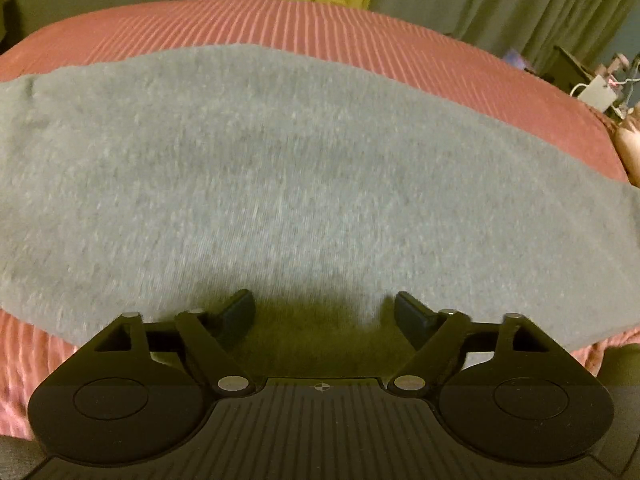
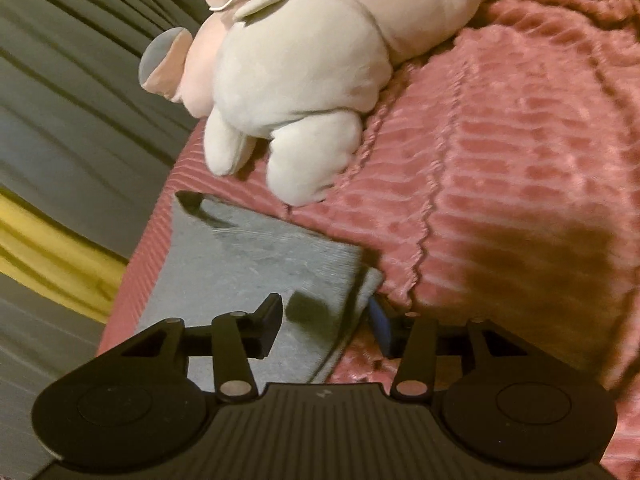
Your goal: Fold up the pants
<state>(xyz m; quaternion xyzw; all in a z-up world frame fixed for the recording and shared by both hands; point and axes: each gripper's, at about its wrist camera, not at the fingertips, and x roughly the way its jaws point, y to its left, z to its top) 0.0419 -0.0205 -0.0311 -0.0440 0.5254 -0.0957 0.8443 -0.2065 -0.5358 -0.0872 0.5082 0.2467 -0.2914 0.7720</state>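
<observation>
**Pants down flat on the pink bedspread, both sets of jaws let go**

Pants point(image 1: 280, 184) spread grey and smooth across the ribbed pink bedspread point(image 1: 320, 28), filling most of the left wrist view, edge to edge. Lying flat, no big wrinkles on show, bedspread visible beyond the far edge and at the near left corner.

Left gripper point(image 1: 325, 310) poised right over the near edge of the pants, pointing steeply down. Jaws spread wide, nothing pinched between them, only a dark shadow on the cloth in the gap. Fingertips point(image 1: 240, 308) close above the fabric; touching or not, cannot tell.

Over to the right wrist view: same pants point(image 2: 256, 264), seen here as a narrow grey band running away along the bedspread point(image 2: 500, 200), ribbed waistband end nearest the camera. Right gripper point(image 2: 326, 320) straddling that end, jaws parted, released, not pressing. One fingertip over the grey cloth, the other with its blue pad just beside the corner of the pants, down against the raised pink fold.

Beyond the pants, a pale plush toy point(image 2: 304, 80) resting on the bedspread, its two stubby feet just past the far end of the grey band. Grey curtains point(image 1: 500, 4) with a yellow strip behind the bed.
</observation>
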